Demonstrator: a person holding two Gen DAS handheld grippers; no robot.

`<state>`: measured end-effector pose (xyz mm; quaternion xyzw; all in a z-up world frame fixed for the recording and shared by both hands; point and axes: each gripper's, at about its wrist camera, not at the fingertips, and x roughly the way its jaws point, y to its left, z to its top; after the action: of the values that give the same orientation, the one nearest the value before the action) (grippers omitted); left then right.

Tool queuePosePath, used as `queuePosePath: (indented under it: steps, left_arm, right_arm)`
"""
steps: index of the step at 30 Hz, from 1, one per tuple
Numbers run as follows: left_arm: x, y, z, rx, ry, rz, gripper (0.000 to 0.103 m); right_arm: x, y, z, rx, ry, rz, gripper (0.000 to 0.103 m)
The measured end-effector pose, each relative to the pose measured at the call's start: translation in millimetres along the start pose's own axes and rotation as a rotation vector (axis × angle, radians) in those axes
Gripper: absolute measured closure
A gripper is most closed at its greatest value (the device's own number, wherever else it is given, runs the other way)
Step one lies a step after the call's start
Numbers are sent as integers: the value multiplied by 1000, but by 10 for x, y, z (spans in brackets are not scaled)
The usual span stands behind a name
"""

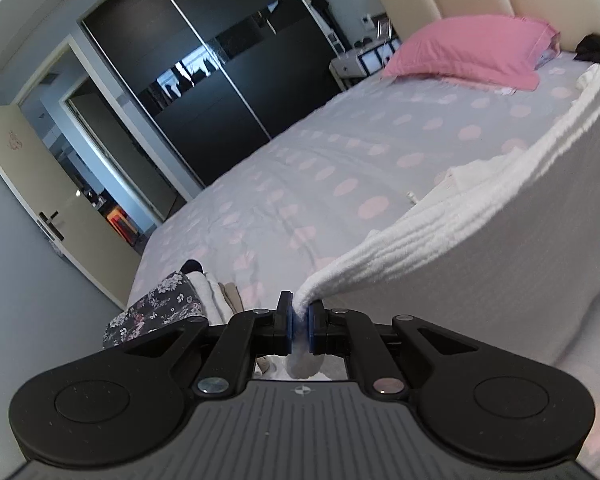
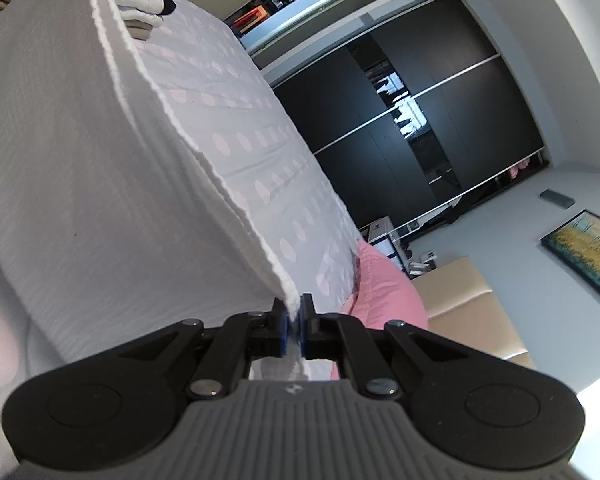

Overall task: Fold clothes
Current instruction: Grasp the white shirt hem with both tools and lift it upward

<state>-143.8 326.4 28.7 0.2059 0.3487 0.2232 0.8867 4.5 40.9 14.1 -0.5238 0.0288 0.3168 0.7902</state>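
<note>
Towel (image 1: pixel 480 216) stretched between my two claws, lifted above the bed (image 1: pixel 300 168). Left claw (image 1: pixel 299 320) clenched on one corner, right claw (image 2: pixel 295 328) clenched on the other. Cloth hangs taut, rest sags toward the mattress. Folded stack (image 1: pixel 172 308) sits near the bed's foot, pink pillow (image 1: pixel 472 52) at the headboard.

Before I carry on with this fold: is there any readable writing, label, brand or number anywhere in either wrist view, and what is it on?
No readable text in either view.
Grey ribbed gripper body: a small round emblem, a symbol only, no letters.
Cream door: a faint pinkish sticker, too blurred to read.
White ribbed towel: no label visible.
Floral dark folded cloth: pattern only.
</note>
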Motion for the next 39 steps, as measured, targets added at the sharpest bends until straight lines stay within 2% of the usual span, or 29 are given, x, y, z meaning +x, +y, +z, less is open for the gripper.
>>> queuePosePath:
  steps: [6, 12, 19, 26, 32, 39]
  left_arm:
    - [531, 50, 67, 19, 65, 9, 98]
    - [1146, 80, 222, 25, 118, -14, 98]
    - [2058, 59, 394, -12, 215, -95, 98]
    - [2857, -64, 316, -63, 330, -143, 98]
    - [3239, -131, 164, -121, 371, -181, 98]
    - [3415, -123, 53, -220, 377, -169, 91]
  right_arm:
    - [510, -8, 159, 5, 30, 16, 97]
    - [1212, -61, 313, 50, 94, 49, 97]
    - [2131, -61, 403, 120, 186, 101, 97]
    - [2929, 223, 314, 153, 266, 198, 97]
    - [3496, 450, 161, 205, 317, 273, 97]
    - [3854, 435, 72, 435, 343, 327, 95]
